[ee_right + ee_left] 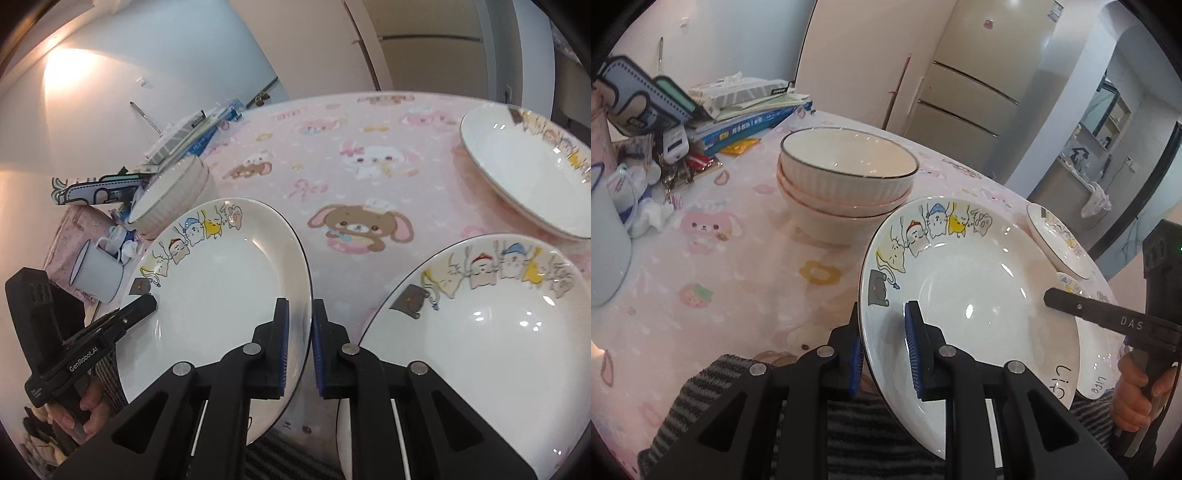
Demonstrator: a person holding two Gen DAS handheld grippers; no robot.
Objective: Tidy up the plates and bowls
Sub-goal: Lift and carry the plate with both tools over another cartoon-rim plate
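I am lifting a white ceramic plate with cartoon cats around its rim point(979, 295) clear of the pink cartoon-print tablecloth point(738, 258), with both tools clamping it; my left gripper point(884, 347) is closing its blue pads on the near-left rim, and my right gripper point(299, 343) is pinching the opposite edge, jaws nearly together. The next move calls for carrying it level over a second matching cat plate point(480, 339) lying just beside, then lowering it squarely; a third plate point(524, 173) is lying farther off. The stacked ribbed white bowls point(846, 181) are standing close behind, probably touching nothing; the books and clutter point(738, 122) are sitting well apart.
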